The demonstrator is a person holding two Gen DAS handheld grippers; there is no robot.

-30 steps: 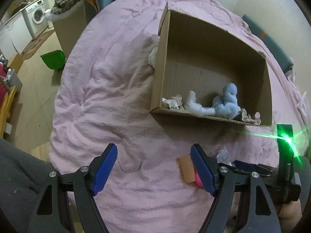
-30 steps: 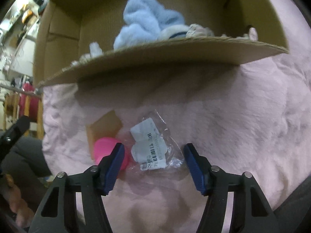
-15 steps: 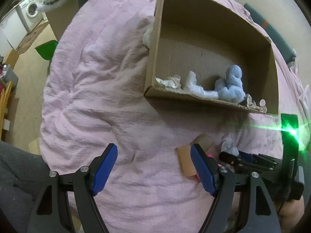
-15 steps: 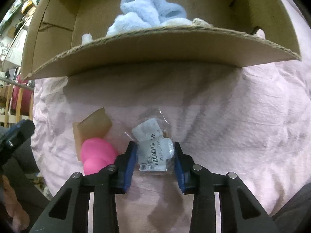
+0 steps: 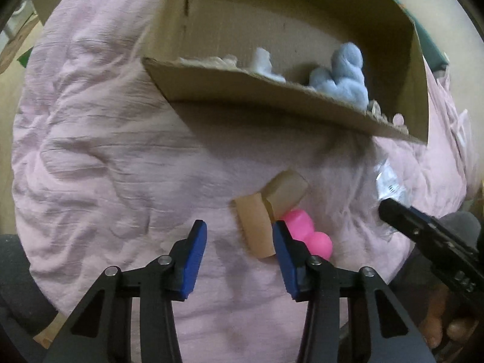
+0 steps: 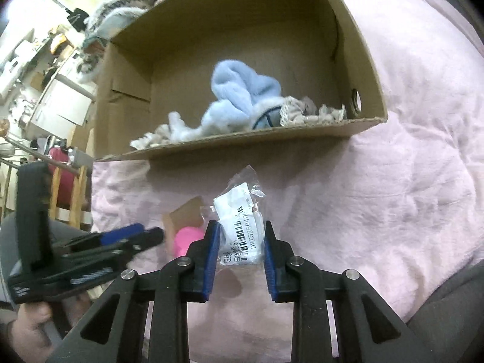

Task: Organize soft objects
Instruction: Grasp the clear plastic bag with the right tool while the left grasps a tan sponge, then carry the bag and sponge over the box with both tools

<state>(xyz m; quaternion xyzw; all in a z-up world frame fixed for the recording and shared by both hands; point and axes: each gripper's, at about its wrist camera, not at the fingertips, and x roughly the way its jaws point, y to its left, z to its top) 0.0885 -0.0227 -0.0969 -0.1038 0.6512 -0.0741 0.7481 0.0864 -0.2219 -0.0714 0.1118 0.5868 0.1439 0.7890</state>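
Gripping plastic packet between right gripper jaws, above pink bedspread

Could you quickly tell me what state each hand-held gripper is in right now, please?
Left hand-held gripper: open, holding nothing.
Right hand-held gripper: closed on the clear plastic packet.

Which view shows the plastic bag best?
The right wrist view: the bag sits centred between the right gripper's fingers, label and barcode readable. The left wrist view shows only a blurred edge of it at far right.
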